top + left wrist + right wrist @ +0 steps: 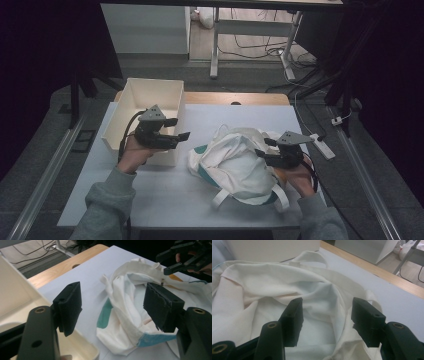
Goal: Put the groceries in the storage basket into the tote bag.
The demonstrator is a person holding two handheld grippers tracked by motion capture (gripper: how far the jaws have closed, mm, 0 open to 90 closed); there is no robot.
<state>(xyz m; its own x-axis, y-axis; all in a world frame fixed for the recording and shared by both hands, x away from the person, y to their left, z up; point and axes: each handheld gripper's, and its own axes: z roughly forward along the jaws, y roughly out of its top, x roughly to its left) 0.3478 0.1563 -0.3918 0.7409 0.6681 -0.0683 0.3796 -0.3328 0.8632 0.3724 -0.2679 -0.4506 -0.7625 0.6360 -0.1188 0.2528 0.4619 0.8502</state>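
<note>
Dark walls surround a pale counter [150, 200] with a wooden strip along its far edge; beyond it, a light floor with desk legs and loose cables. A person's two forearms in grey sleeves reach in, each hand holding a claw. The left claw [181, 129] hovers with its jaws standing wide and holding nothing; directly under and behind it sits an open white box [131, 95], and ahead of its jaws lies a crumpled white cloth bag [235, 165] with teal patches and loose straps. The right claw [265, 147] is also spread wide and empty; it hangs just above the bag, jaws aimed down into the folds, where the right gripper view shows the bag's open mouth [322, 305] between and just beyond the two pads; the bag's rim curves round in front of that claw, and one strap loops past it toward the box. By my judgement the work is at the reaching stage, before any grasp; the next move calls for the right claw to lower onto a rim fold and close, while the left claw travels across to take the rim nearest it.
</note>
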